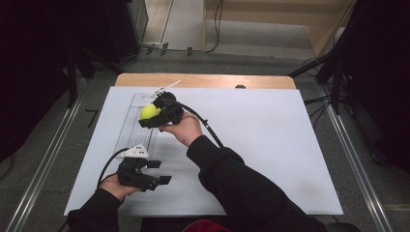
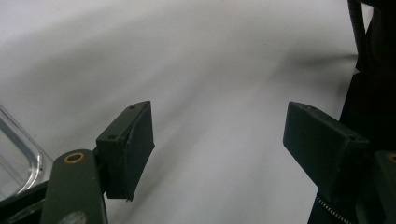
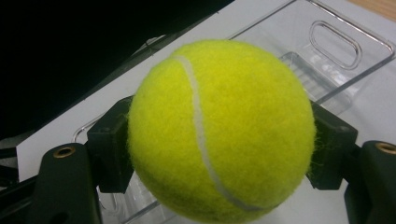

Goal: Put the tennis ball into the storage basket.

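Scene: a tennis ball (image 1: 150, 111) is being carried over a clear plastic tray (image 1: 126, 126) that is lying along the left side of a white table sheet (image 1: 270, 145).

Right gripper: the right gripper (image 1: 153, 116) is being held above the tray's far half, its jaws closed against the ball's two sides; in the right gripper view the tennis ball (image 3: 222, 128) is seated squarely between the pads, with a white seam curving down its face.

Left gripper: the left gripper (image 1: 159, 176) is being kept low near the table's near edge, just beside the tray's near end; in the left gripper view the left gripper (image 2: 219, 144) is standing wide apart with nothing between its jaws, bare sheet beneath.

Tray: the clear plastic tray (image 3: 327, 60) is being seen behind and below the ball, with a slotted handle at its end and ribbed floor.

Step judged in hand: the ball is probably being brought down for placing in the tray.

Doing it well: the ball is best being lowered until it is resting on the tray floor, centred between the walls, before the jaws are being eased apart slowly, since a round ball is likely to roll.

Risk: a release from height is liable to be sending the ball bouncing over the low wall; the light tray may be nudged by a jaw tip.

Free hand: the left gripper could be steadying the tray's near end if it is sliding.
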The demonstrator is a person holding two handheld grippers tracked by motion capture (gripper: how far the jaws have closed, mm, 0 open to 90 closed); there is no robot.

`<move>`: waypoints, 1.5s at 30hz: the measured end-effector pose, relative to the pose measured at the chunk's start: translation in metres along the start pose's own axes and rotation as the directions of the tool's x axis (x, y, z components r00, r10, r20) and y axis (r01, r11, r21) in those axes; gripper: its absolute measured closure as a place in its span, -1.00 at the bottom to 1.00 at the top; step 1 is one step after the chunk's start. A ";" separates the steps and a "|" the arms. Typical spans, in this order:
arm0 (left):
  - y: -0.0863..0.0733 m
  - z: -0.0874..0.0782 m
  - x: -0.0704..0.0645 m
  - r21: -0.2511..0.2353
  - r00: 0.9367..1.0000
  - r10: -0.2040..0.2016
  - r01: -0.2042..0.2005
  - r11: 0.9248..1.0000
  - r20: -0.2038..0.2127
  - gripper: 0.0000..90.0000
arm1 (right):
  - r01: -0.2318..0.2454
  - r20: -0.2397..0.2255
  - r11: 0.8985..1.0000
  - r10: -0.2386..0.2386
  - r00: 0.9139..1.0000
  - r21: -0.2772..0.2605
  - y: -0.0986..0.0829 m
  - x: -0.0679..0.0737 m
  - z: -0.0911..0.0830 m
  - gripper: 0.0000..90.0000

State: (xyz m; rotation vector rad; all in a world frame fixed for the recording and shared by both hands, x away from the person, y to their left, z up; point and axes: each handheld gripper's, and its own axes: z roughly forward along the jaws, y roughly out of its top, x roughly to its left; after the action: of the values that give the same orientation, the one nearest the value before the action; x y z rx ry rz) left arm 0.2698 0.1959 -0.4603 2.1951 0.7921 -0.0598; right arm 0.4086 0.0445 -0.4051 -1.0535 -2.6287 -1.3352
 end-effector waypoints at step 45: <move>0.000 -0.001 0.000 0.002 1.000 0.009 -0.009 1.000 0.005 -0.44 | 0.033 -0.005 0.999 -0.033 0.999 0.003 0.024 0.005 0.038 -0.48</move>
State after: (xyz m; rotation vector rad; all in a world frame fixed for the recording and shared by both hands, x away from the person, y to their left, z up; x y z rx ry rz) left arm 0.2697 0.1966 -0.4598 2.1999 0.7792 -0.0619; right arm 0.4296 0.0847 -0.4107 -1.0096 -2.6546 -1.3378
